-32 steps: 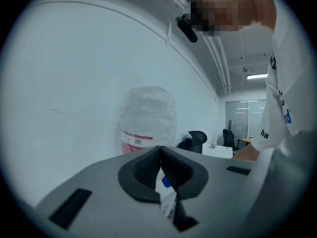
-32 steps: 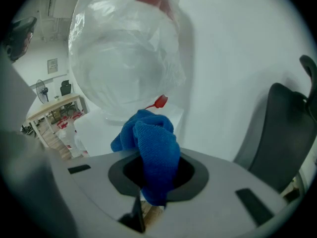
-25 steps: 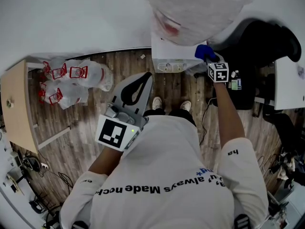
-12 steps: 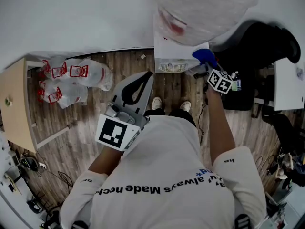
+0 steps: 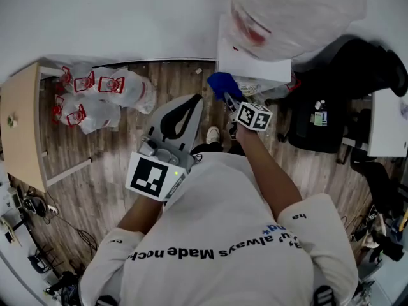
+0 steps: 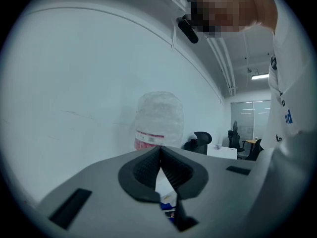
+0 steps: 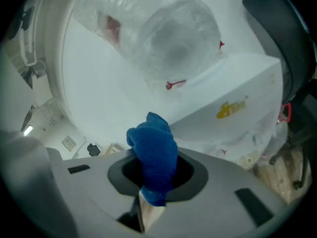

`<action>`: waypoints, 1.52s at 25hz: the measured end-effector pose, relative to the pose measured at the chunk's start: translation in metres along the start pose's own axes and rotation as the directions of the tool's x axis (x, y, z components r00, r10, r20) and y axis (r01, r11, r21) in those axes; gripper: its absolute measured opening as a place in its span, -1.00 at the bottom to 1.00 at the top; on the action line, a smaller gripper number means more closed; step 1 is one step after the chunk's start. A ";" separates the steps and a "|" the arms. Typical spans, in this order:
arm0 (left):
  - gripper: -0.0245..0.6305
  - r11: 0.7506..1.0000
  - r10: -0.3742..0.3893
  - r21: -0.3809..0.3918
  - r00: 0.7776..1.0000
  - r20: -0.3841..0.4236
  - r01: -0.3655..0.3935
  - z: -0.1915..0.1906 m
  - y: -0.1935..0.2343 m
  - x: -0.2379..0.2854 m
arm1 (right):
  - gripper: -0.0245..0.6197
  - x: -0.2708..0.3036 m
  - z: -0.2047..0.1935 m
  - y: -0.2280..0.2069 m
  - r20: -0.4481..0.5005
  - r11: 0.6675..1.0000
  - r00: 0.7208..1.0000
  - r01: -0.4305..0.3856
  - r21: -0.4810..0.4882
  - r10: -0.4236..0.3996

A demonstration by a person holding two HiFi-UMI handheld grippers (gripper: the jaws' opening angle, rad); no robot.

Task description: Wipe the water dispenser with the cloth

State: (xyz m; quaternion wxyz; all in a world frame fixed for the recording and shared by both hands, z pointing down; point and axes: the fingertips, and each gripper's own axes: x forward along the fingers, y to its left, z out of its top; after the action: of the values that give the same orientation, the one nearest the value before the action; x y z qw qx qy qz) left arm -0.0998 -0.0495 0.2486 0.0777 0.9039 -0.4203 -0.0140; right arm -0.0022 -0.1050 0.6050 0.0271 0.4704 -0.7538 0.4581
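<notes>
Right gripper (image 7: 153, 185): fingers clamped on the blue cloth (image 7: 154, 150), which bunches up above them. In the head view the cloth sits just at the lower front of the white dispenser (image 5: 252, 65), under the bottle (image 5: 287, 11); contact can't be made out. Left gripper (image 6: 161, 165): fingers together, nothing between them, held near the person's chest, well apart from the dispenser.
</notes>
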 end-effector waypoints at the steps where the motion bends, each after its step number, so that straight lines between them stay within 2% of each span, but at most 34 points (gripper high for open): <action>1: -0.87 1.000 0.008 -0.001 1.000 0.002 -0.008 0.000 0.002 -0.002 | -0.69 0.010 -0.006 0.002 -0.019 1.000 1.000 -0.009 0.016 0.009; 5: -0.87 1.000 0.028 0.001 1.000 0.001 -0.028 0.002 0.008 -0.010 | -0.69 0.033 -0.007 -0.003 -0.043 0.997 0.998 0.042 0.060 -0.040; 11: -0.86 0.999 0.046 0.003 0.999 0.002 -0.046 0.004 0.015 -0.016 | -0.70 0.045 0.014 -0.033 -0.002 0.977 0.994 0.103 0.188 -0.105; 21: -0.87 1.000 0.017 0.011 1.000 0.001 -0.017 0.005 0.007 -0.001 | -0.70 0.038 0.022 -0.041 0.018 0.968 0.994 0.103 0.227 -0.110; 38: -0.87 0.999 -0.051 0.015 0.999 -0.011 0.051 0.001 -0.027 0.026 | -0.70 -0.004 0.044 -0.085 0.065 0.958 0.984 0.143 0.250 -0.164</action>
State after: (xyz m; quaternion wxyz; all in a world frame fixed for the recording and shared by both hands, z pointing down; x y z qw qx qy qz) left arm -0.0624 -0.0524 0.2441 0.0725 0.9150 -0.3967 -0.0081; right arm 0.0795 -0.1461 0.6341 -0.0277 0.5462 -0.6533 0.5235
